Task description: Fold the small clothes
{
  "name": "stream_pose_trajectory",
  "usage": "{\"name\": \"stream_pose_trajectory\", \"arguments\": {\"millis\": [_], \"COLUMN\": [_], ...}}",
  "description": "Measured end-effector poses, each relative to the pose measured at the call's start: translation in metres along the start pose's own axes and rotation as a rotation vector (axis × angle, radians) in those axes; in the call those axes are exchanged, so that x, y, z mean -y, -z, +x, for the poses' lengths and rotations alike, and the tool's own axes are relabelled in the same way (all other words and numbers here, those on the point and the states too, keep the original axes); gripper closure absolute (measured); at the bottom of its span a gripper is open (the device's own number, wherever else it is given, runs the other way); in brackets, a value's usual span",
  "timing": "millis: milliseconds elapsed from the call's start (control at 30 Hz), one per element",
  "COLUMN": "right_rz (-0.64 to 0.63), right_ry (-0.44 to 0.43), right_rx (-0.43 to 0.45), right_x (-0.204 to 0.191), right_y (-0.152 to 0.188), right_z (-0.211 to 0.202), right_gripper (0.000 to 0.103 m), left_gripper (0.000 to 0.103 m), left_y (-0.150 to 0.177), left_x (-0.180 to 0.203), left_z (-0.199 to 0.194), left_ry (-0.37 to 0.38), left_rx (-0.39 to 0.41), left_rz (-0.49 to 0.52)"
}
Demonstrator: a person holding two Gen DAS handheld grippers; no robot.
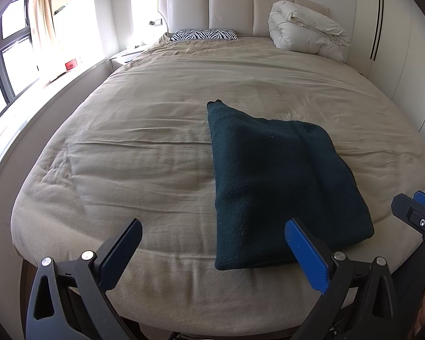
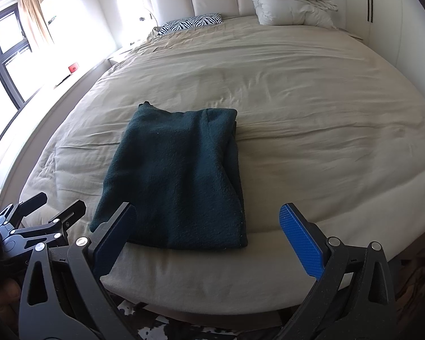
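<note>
Both wrist views sit low at the foot of the bed (image 1: 155,130), facing 12 o'clock toward the headboard (image 1: 229,8). The left camera stands left of the right one; both share the dark green garment (image 2: 175,178), close ahead.

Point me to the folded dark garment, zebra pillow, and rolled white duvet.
folded dark garment (image 2: 175,181), right wrist view, middle of top layer
zebra pillow (image 1: 204,34), left wrist view, centre of striped face
rolled white duvet (image 1: 306,31), left wrist view, middle of bundle
</note>
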State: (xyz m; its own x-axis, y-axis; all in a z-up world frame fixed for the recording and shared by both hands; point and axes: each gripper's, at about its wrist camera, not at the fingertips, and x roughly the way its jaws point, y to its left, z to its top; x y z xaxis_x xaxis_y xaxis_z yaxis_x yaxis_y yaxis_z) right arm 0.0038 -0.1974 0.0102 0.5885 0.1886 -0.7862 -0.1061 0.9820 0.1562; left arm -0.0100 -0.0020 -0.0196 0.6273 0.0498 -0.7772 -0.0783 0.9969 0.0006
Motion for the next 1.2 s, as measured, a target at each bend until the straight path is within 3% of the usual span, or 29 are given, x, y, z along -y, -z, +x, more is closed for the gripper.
{"name": "stream_pose_trajectory", "arguments": {"millis": [1200], "right_rz": [-0.002], "right_ry": [-0.003], "right_rx": [-0.007], "right_x": [0.0016], "right_y": [0.0013], "right_z": [0.0029], "right_gripper": [0.0], "left_gripper": [0.0], "left_y": [0.0017], "left_x": [-0.0011], "left_z": [0.0002], "left_ry": [0.0], "left_rx": [-0.004], "left_rz": [0.0]}}
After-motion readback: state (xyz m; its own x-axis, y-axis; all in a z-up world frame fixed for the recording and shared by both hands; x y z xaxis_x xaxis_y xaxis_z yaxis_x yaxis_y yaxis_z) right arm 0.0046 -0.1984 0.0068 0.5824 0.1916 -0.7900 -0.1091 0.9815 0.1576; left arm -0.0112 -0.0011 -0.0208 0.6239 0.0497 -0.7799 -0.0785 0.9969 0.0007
